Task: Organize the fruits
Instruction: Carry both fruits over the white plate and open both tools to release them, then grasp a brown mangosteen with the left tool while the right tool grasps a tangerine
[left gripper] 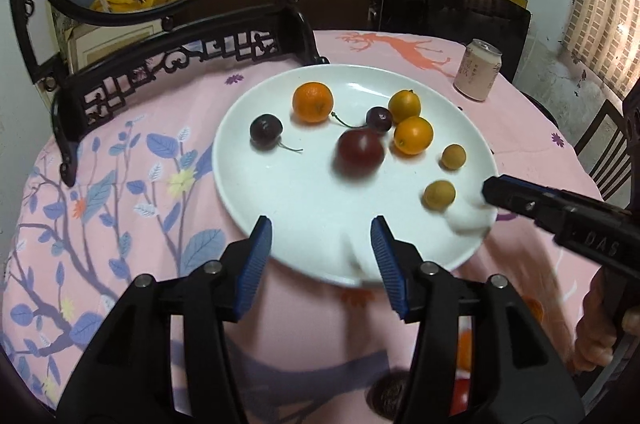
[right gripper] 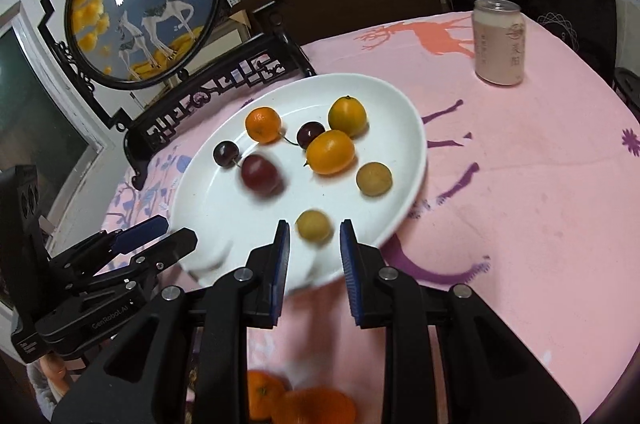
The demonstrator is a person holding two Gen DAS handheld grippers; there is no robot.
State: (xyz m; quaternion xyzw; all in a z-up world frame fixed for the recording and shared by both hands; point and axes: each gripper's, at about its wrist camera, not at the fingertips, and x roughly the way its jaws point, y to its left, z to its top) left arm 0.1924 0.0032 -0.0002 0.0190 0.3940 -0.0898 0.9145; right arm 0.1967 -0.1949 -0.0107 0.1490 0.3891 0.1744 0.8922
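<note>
Nearest, unplated: oranges [right gripper: 296, 404] below the white plate [left gripper: 280, 208] — possibly more, blurred. Seven or eight fruits already plated, dark plum [left gripper: 360, 152] mid-plate. Left gripper [left gripper: 322, 244] and right gripper [right gripper: 314, 244] gaping, empty — well underway.

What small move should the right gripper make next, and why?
Probably ease the right gripper slightly forward and shut it on the small tan fruit. Its jaws are open, and that fruit lies just ahead between the fingertips, near the white plate's front rim, apart from the other fruits.
</note>
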